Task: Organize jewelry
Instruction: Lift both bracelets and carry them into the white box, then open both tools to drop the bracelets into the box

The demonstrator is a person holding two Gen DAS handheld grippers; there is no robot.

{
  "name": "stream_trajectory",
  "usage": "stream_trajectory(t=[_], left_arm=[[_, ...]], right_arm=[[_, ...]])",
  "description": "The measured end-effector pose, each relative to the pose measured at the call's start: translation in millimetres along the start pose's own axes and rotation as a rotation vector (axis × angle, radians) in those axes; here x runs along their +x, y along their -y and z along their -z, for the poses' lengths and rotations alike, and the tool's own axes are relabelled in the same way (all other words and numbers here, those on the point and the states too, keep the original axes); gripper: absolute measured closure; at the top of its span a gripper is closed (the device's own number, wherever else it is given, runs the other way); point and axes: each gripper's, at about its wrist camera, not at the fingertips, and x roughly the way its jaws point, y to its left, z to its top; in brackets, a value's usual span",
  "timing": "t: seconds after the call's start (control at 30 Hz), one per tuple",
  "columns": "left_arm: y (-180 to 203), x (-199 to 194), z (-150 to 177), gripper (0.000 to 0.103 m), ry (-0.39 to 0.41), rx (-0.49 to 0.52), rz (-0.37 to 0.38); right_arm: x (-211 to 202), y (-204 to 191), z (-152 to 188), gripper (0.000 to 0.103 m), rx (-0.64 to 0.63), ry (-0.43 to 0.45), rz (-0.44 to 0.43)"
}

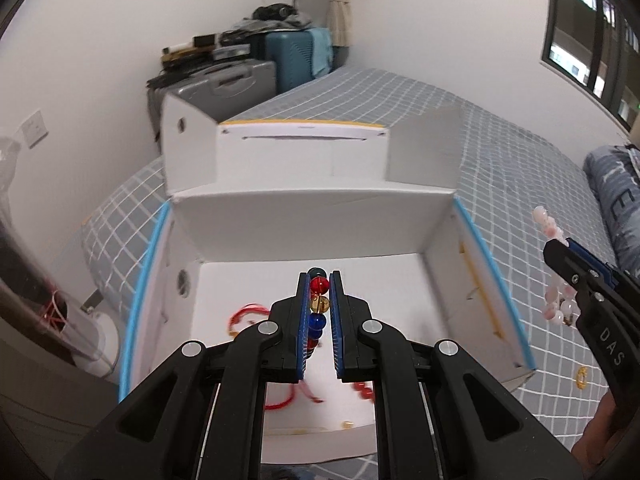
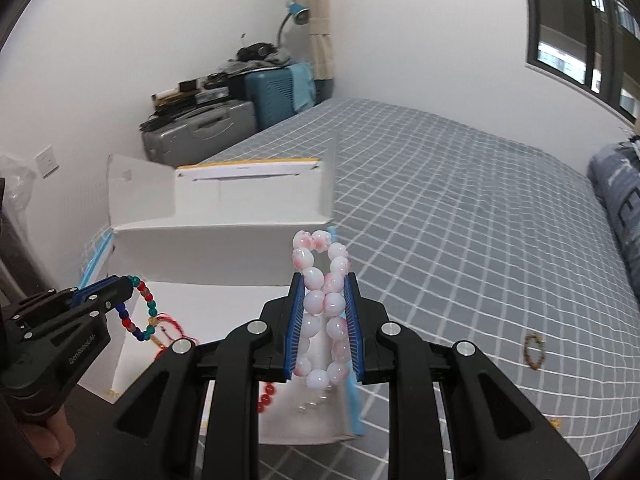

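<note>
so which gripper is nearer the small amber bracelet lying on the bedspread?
Right. The right gripper, shut on the pink bead bracelet, is at the box's right wall, on the amber bracelet side. The left gripper is over the box interior, farther away.

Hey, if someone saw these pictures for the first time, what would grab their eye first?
Probably the pink-and-white bead bracelet pinched in the right gripper above the bed. Next, the multicolored bead bracelet clamped in the left gripper, over the open white box, where red string jewelry already lies.
</note>
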Motion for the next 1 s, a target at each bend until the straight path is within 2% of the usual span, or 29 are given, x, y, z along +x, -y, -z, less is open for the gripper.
stream_trajectory(t=[0.27, 0.5, 0.7, 1.0], left_arm=[[-27, 30, 11, 0.094, -0.064, -0.025, -0.041], [-42, 60, 19, 0.094, -0.139, -0.037, -0.060], [-48, 71, 21, 0.094, -0.179, -0.046, -0.066], [-45, 76, 22, 0.093, -0.201, -0.037, -0.062]], right_arm=[[56, -33, 18, 0.084, -0.042, -0.097, -0.031], [89, -45, 29, 0.084, -0.044, -0.206, -0.051], [100, -48, 35, 0.084, -0.038, -0.261, -0.050], [109, -45, 37, 0.082, -0.026, -0.285, -0.054]])
